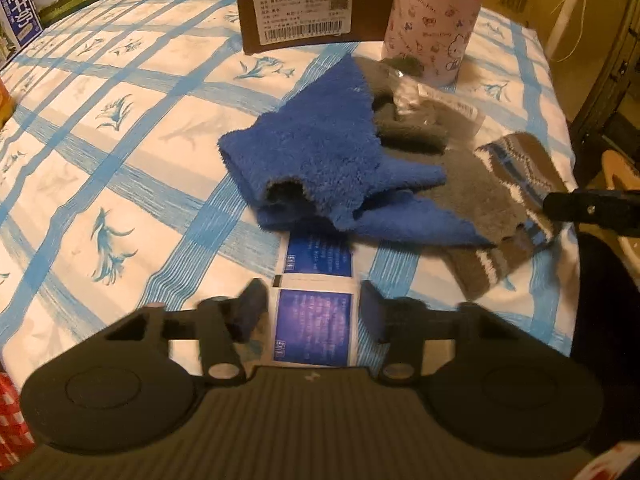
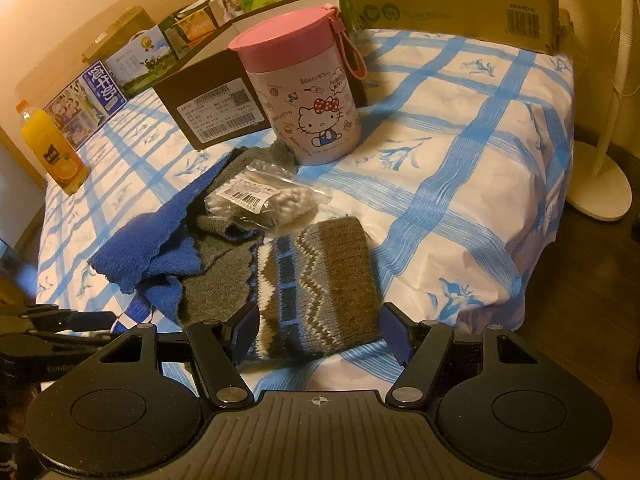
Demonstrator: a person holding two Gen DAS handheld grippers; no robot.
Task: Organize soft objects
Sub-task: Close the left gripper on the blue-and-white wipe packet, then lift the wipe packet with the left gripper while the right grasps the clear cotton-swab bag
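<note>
Closing on the flat blue-printed sachet [image 1: 314, 326] appears to be the step in hand for the left gripper [image 1: 314, 312]: its jaws stand apart on either side of the packet, and the pads are not seen pressing it, so nothing is judged to be held yet. A second sachet [image 1: 318, 256] of the same print lies just beyond the first, half tucked under the near edge of the blue fleece cloth [image 1: 320, 160], which serves as the landmark here.

To the right of the blue fleece cloth, and partly under it, a grey cloth [image 2: 216, 276] is spread; further right again lies the patterned knit sock [image 2: 316, 280]. The right gripper [image 2: 320, 336] is held with its jaws wide on both sides of the sock's near end, with daylight visible between pad and wool. A clear bag of cotton swabs [image 2: 264, 200] rests on the far part of the pile, behind the blue fleece cloth, and a pink-lidded canister [image 2: 304, 92] stands beyond that.

A thin packet on soft bedding is best pinched low, at its side edges, with the pads pressed slightly into the sheet [image 1: 120, 140] so that one is not slid over the top. The neighbouring sachet should be left undisturbed, and the cloth edge should not be caught.
</note>
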